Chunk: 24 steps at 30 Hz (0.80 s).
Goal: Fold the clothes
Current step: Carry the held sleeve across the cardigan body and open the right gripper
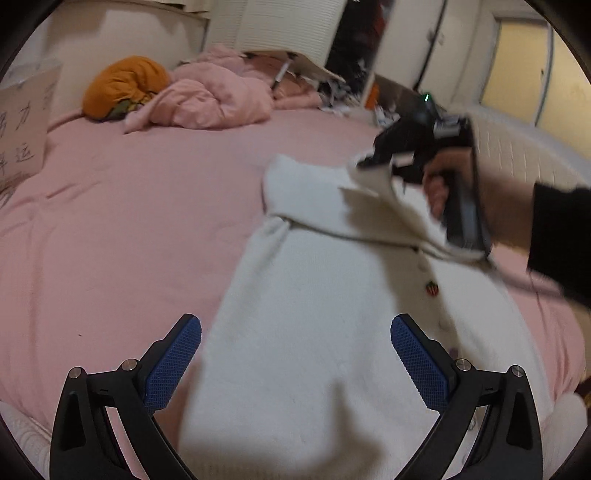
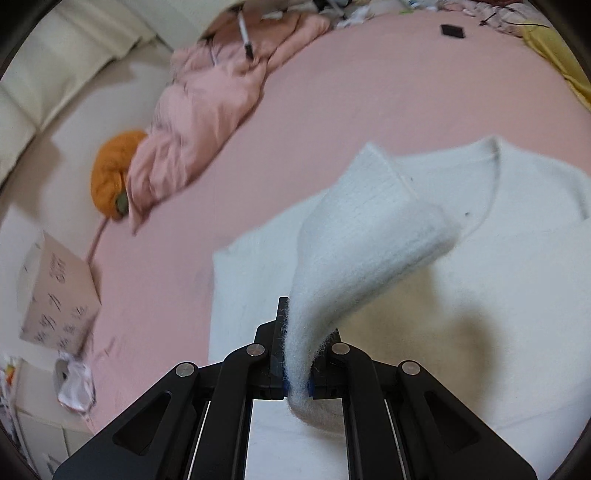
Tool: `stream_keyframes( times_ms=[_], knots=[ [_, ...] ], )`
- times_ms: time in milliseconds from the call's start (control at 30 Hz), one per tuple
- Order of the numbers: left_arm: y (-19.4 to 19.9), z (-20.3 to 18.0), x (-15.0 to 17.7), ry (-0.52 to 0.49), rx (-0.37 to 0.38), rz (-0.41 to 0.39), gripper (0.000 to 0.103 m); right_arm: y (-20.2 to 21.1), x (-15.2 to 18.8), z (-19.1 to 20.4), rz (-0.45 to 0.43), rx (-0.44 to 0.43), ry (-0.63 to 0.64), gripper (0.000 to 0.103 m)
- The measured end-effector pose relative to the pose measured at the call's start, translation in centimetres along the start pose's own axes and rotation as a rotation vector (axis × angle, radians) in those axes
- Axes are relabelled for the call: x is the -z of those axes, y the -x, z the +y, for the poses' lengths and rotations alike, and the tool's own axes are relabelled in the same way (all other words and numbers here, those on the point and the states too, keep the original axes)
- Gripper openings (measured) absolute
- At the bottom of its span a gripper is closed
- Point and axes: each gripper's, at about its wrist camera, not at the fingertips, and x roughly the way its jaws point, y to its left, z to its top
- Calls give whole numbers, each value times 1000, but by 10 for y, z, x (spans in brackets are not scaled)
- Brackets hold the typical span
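Observation:
A white knit cardigan [image 1: 314, 332] with small buttons lies spread on the pink bed [image 1: 110, 229]. My left gripper [image 1: 295, 354] hovers open just above its lower part, blue pads wide apart, nothing between them. My right gripper [image 2: 297, 369] is shut on the cardigan's sleeve [image 2: 362, 240], which rises off the garment's body [image 2: 498, 295] and drapes back toward the neckline. In the left wrist view the right gripper [image 1: 373, 162] shows at the upper right, held by a hand in a dark sleeve, with the sleeve cloth trailing from its tip.
A crumpled pink blanket [image 1: 207, 99] and an orange cushion [image 1: 122, 86] lie at the bed's far side. A cardboard box [image 2: 59, 295] with writing stands beside the bed. A small dark object [image 2: 452, 30] rests on the sheet. White cupboards [image 1: 424, 48] stand behind.

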Motion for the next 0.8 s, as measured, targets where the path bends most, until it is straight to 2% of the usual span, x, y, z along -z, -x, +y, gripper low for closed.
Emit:
stream_keyframes(
  times_ms=[133,233,367,400,467,500,567,600,633,667,733,800],
  knots=[
    [-7,1,2,23,19,23,103,-32,14,14,59,71,46,6],
    [-2,2,2,36,29,7,103,-40,24,25,63,116,110,7],
    [0,8,0,71,45,-15,103,-55,35,42,118,207,222,10],
    [1,10,-1,78,43,-21,103,-59,37,47,126,233,263,14],
    [9,19,-6,110,31,-65,103,-64,43,61,127,272,360,28],
    [13,24,-7,128,30,-86,103,-66,47,69,128,277,413,41],
    [24,37,-9,178,21,-144,103,-71,60,90,148,330,537,53],
    [28,43,-9,199,10,-166,103,-73,66,100,155,356,595,66],
    [32,48,-9,216,-3,-183,103,-69,68,105,141,305,585,75],
    [35,51,-8,228,-15,-195,103,-64,69,109,127,251,574,78],
    [42,57,-8,252,-35,-221,103,-56,71,118,98,145,550,80],
    [49,61,-7,269,-45,-245,103,-43,68,119,75,25,466,80]
  ],
)
